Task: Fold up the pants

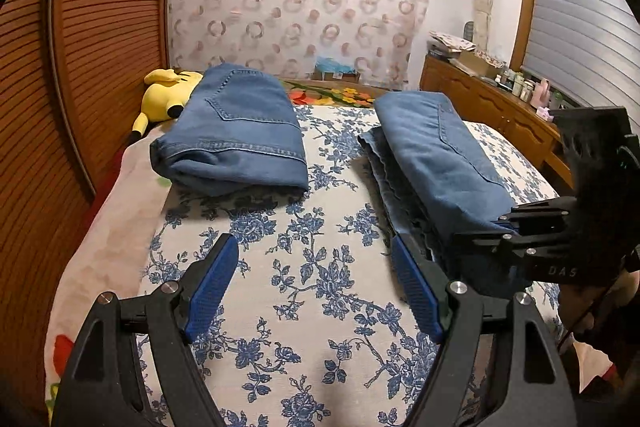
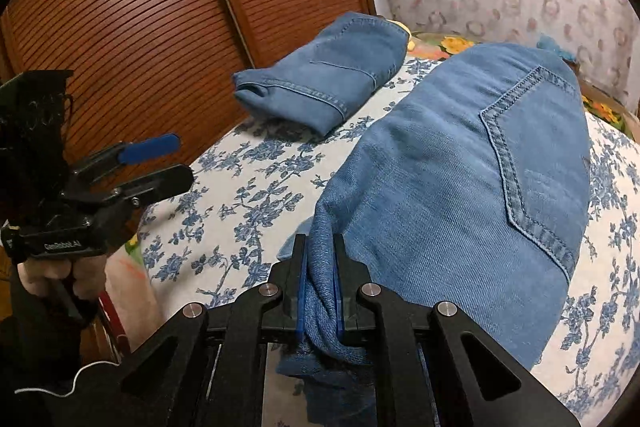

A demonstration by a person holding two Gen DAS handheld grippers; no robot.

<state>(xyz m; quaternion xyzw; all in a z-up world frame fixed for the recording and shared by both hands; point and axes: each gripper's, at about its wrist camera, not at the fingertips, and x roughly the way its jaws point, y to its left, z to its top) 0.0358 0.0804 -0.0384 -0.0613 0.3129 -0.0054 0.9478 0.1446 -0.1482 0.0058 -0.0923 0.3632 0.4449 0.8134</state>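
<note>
1. Pinched between the blue pads of the right hand-held gripper (image 2: 320, 291): a bunched near edge of the folded blue denim pants (image 2: 460, 187), back pocket uppermost, resting on the bed's white bedspread with blue flower print (image 2: 248, 211). Grip taken at the thick folded edge, probably so that all layers travel together.

2. Spread wide and empty over bare bedspread: the left hand-held gripper (image 1: 316, 291), just left of the held pants (image 1: 440, 163) and touching nothing. Likely kept clear to leave the one-sided hold undisturbed, or readied to steady the bundle.

3. Set apart toward the far left of the bed: a second pair of folded blue denim pants (image 1: 232, 139), compact and squared, beside a yellow plush toy (image 1: 164, 95) against the brown slatted wooden doors (image 1: 100, 27). Apparently a finished piece, parked out of the working area.

4. Judged stage: folding largely complete on the held pair, with tidying or shifting into place beside the finished one remaining.

5. Risk, as judged: loose lower layers visible along the bundle's left edge, liable to slip open if dragged from one corner only.
</note>
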